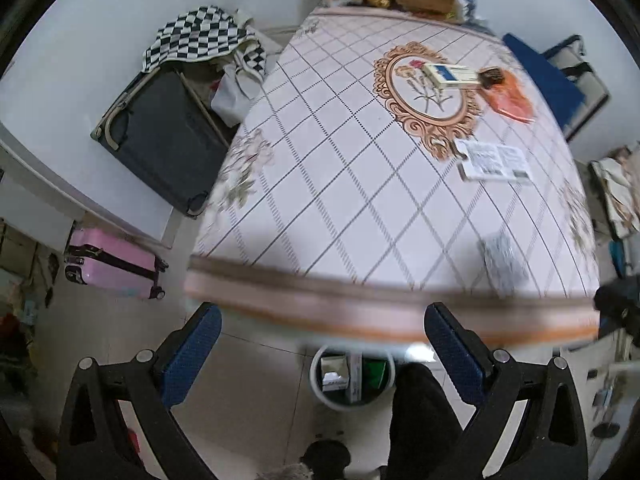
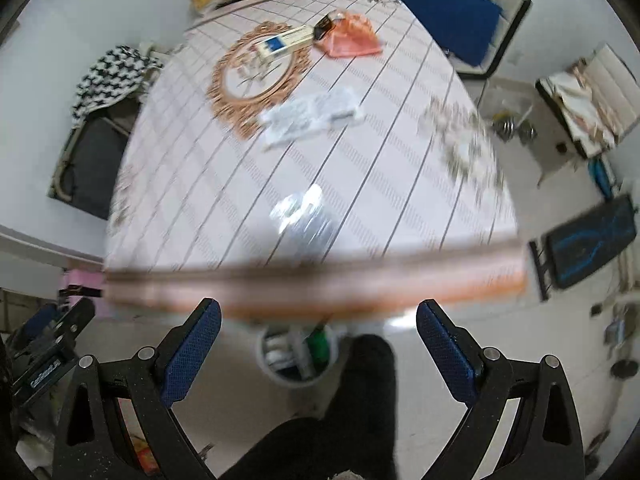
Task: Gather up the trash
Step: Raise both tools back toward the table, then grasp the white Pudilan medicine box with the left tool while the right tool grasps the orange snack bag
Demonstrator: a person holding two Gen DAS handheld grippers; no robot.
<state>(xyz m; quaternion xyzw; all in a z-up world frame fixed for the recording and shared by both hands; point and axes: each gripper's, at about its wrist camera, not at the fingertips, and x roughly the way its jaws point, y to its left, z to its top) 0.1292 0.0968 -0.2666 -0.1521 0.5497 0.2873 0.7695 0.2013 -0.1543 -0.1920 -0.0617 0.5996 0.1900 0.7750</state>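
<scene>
- left gripper [image 1: 322, 322] jaws wide apart, nothing between them, held above the floor just off the near desk [image 1: 320, 208] edge
- right gripper [image 2: 318, 316] jaws also spread wide, holding nothing, same spot off the desk edge; this view is motion-blurred
- white trash bin [image 1: 316, 376] on the floor under the near desk edge, boxes and something green inside; also in the right view [image 2: 262, 354], between the fingers
- trash on the desk: blue-and-white box [image 1: 450, 74] on the ornate medallion, orange bag [image 1: 510, 98] just beside it with a dark object [image 1: 493, 77] touching its near end, printed leaflet [image 1: 494, 160] nearer, crinkled silvery wrapper [image 1: 502, 258] close to the near edge
- right view has the same items: box [image 2: 282, 44], bag [image 2: 352, 38], leaflet [image 2: 312, 116], wrapper [image 2: 304, 216]
- left view only: pink suitcase [image 1: 114, 266] on the floor, left of the desk
- right view only: black chair with blue trim [image 2: 592, 240] right of the desk, and the left gripper's body [image 2: 48, 356] at the left edge
- both: checkered cloth [image 1: 200, 38] over a dark case, blue cushion [image 2: 446, 14] at the far right
</scene>
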